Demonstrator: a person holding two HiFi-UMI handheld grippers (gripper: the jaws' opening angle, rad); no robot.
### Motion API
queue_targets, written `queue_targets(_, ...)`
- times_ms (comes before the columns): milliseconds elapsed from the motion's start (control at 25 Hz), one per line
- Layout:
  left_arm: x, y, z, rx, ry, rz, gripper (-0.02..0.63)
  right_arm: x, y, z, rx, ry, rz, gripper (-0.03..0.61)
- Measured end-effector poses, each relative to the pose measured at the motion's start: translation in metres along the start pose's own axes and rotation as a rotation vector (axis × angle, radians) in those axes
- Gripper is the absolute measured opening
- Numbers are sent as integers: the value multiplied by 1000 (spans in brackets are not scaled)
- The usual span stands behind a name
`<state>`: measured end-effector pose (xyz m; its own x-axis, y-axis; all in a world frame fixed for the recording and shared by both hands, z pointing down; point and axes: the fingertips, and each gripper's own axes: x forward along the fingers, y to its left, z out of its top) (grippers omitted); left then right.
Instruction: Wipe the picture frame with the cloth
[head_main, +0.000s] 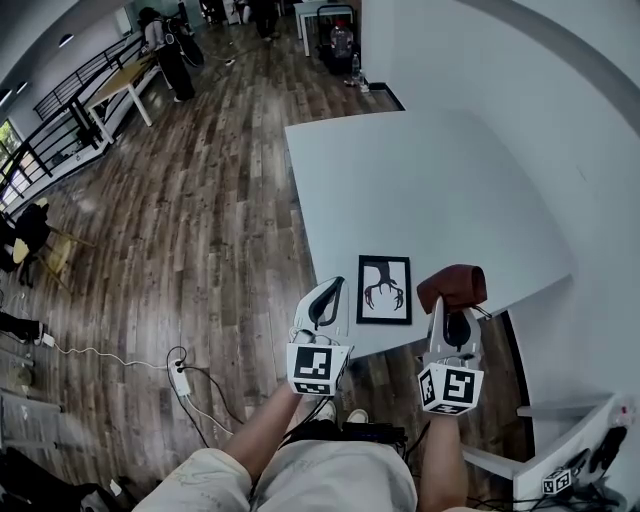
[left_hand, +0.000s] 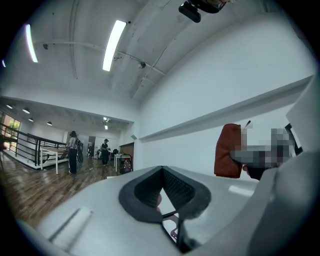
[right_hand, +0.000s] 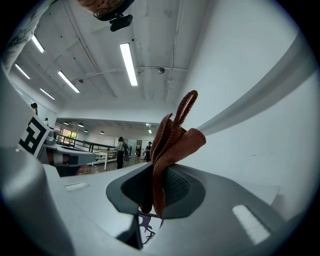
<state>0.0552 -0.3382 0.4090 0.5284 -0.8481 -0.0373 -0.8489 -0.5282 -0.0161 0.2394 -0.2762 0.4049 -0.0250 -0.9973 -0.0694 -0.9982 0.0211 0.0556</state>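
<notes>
A black-framed picture (head_main: 384, 290) with a dark branching drawing lies flat near the front edge of the white table (head_main: 430, 190). My left gripper (head_main: 331, 287) hovers just left of the frame with its jaws together and nothing between them; a sliver of the frame (left_hand: 173, 233) shows below them. My right gripper (head_main: 449, 303) sits just right of the frame, shut on a reddish-brown cloth (head_main: 452, 285). The cloth (right_hand: 171, 145) stands bunched up out of the jaws, a loop at its top. From the left gripper view the cloth (left_hand: 227, 151) appears to the right.
A white wall runs along the table's far and right sides. Wooden floor lies to the left, with a power strip and cables (head_main: 180, 378) near my legs. A white stand (head_main: 565, 465) is at lower right. People and tables (head_main: 125, 80) are far off.
</notes>
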Motion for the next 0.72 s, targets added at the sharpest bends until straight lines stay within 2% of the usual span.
queue_targets(720,2,2,2,8,-13,9,0,2,-2,1,1,1,4,75)
